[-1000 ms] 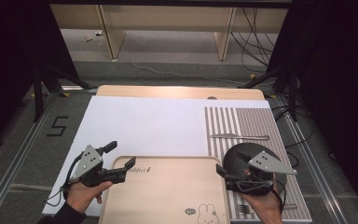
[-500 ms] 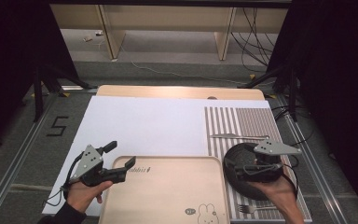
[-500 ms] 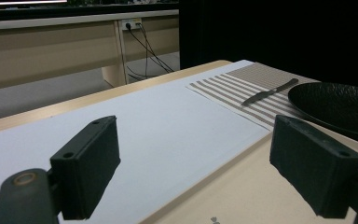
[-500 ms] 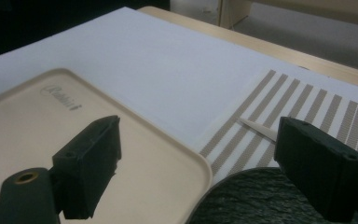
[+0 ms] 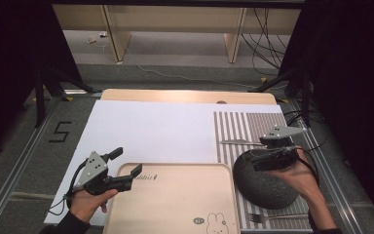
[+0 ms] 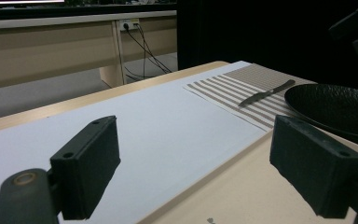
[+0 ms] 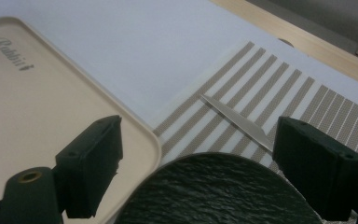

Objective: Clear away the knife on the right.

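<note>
High view: the left tool [image 5: 122,162] sat wide open at the tray's [image 5: 175,204] upper-left corner, lower left of frame. Right gripper view: the right tool [image 7: 196,163], wide open and empty, hovered above the black plate [image 7: 219,191] at bottom centre, beside the knife [image 7: 237,123]. The approach step appeared in hand; the next move likely calls for lowering onto the plate rim.

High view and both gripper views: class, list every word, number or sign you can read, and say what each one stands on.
"Rabbit": cursive word on the beige tray, near its far-left corner; it reads most clearly in the right gripper view.
"5": dark figure on the floor, left of the table.
Small round mark beside the rabbit drawing on the tray: too small to read.
</note>
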`<state>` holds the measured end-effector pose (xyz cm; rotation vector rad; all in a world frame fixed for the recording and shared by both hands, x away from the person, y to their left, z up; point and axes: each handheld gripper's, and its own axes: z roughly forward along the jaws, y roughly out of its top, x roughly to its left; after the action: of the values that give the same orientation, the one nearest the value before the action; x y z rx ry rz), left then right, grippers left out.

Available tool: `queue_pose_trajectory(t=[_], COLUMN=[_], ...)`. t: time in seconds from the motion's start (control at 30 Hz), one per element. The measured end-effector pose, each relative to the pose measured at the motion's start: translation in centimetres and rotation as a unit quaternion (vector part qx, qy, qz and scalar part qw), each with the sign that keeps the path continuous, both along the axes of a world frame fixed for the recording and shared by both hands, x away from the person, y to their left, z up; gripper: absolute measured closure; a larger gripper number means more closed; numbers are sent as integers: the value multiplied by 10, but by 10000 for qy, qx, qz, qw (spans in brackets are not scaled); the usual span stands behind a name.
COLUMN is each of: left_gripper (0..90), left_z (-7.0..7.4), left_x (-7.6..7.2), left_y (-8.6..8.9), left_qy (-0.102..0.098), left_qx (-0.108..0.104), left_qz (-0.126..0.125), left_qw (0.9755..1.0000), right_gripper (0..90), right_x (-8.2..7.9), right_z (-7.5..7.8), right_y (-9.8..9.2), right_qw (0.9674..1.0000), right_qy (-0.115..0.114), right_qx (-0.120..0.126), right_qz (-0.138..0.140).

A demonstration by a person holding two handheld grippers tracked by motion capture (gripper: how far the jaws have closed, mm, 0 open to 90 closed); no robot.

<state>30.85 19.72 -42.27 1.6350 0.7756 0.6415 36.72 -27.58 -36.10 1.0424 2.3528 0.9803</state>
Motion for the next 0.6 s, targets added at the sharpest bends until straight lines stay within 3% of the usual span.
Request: queue_pose_trajectory(t=[0.3, 0.4, 0.6], left_gripper=[157, 157, 157], left_z=[0, 0, -1], left_x=[-1, 0, 1], left_y=[-1, -1, 1], left_qy=[14, 28, 14], left_qx=[-18, -14, 16], left_qz=[-23, -11, 17], left_qw=[10000, 10000, 10000], right_gripper=[175, 176, 177], right_x=[36, 53, 70], right_z=[-4, -10, -19], right_y=[-10, -14, -16], right_qw=[9982, 9956, 9920], right_qy=[442, 714, 958], right_qx=[-406, -602, -816], right_qz=[-62, -73, -116])
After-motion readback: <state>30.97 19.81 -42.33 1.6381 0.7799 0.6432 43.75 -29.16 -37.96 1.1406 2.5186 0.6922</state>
